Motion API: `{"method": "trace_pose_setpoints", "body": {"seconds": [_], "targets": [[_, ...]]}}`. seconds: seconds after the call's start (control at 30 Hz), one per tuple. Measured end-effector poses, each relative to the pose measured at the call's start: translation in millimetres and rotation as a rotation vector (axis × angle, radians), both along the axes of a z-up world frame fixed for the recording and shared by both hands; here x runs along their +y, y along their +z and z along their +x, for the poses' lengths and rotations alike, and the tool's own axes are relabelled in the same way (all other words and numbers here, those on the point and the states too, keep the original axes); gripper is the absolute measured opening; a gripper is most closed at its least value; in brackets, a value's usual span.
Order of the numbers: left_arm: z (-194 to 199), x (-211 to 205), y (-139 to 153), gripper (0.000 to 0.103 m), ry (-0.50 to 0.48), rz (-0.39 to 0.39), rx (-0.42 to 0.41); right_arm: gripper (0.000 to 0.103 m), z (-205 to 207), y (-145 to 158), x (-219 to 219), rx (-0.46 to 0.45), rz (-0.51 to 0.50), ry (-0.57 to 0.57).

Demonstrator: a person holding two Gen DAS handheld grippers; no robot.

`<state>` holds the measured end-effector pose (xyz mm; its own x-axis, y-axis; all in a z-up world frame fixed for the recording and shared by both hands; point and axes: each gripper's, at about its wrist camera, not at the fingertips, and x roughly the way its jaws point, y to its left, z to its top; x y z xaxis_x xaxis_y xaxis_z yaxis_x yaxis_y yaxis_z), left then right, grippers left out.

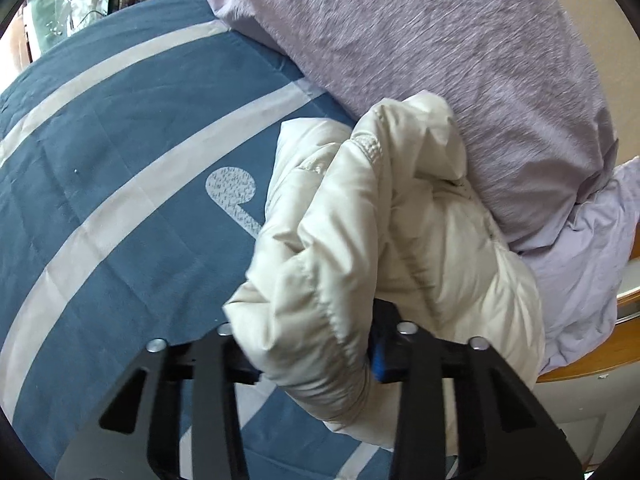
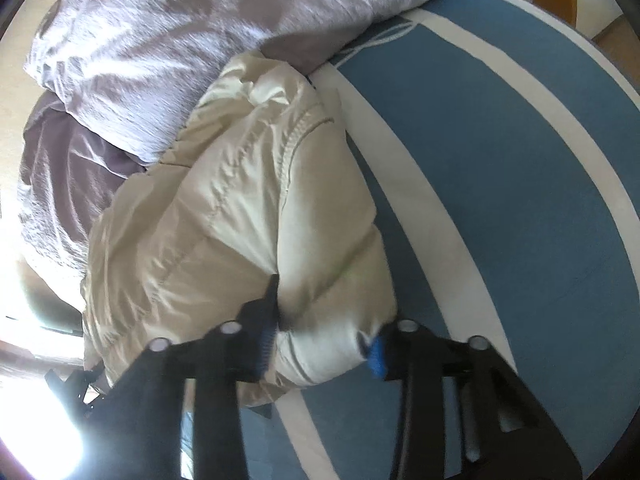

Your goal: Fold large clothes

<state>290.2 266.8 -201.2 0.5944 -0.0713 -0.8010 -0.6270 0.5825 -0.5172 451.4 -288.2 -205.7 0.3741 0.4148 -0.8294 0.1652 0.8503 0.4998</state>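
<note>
A cream padded jacket (image 1: pixel 400 220) lies bunched on a blue bedcover with white stripes (image 1: pixel 120 200), leaning against a lilac pillow (image 1: pixel 440 60). My left gripper (image 1: pixel 312 364) is shut on a thick fold of the jacket, and the fabric bulges out between the black fingers and the blue pad (image 1: pixel 379 360). In the right wrist view the same jacket (image 2: pixel 224 208) fills the middle. My right gripper (image 2: pixel 320 350) is shut on its elastic hem, with a blue pad (image 2: pixel 376 356) against the cloth. Where the rest of the jacket runs under the folds is hidden.
The lilac pillow (image 2: pixel 160 40) and a darker purple cloth (image 2: pixel 60 160) crowd the jacket's far side. A wooden bed frame (image 1: pixel 592 356) edges the bed at the right. A cluttered shelf (image 1: pixel 80 0) stands beyond the bed. The striped cover (image 2: pixel 500 160) spreads to the right.
</note>
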Motion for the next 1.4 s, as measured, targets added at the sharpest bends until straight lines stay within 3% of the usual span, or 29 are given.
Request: {"method": "trace_pose_setpoints", "body": {"seconds": [0.13,0.3,0.87,1.13,1.2,1.4], "targets": [[-8.6,-0.7,10.5,0.028,-0.015,0.008,-0.035,0.024,-11.3,17.7,7.7,-0.047,-0.003,-0.002],[-23.9,2.3,17.7,0.027,-0.029,0.018,-0.06,0.023,-30.0,32.8,16.0,-0.076,-0.015,0.019],[-133.7,29.8,12.2,0.027,-0.014,-0.024,-0.079,0.023,-129.6,30.0,17.9,-0.075,0.046,0.059],[-169.2,38.5,4.8,0.027,-0.011,-0.048,-0.086,0.023,-154.6,26.5,20.8,-0.069,0.042,0.058],[-172.5,41.1,-3.2,0.029,-0.011,-0.068,-0.075,0.025,-158.0,25.1,21.8,-0.069,0.02,0.066],[-170.5,45.4,-7.7,0.049,0.007,-0.073,-0.046,0.054,-161.3,36.7,18.6,-0.07,-0.1,0.027]]}}
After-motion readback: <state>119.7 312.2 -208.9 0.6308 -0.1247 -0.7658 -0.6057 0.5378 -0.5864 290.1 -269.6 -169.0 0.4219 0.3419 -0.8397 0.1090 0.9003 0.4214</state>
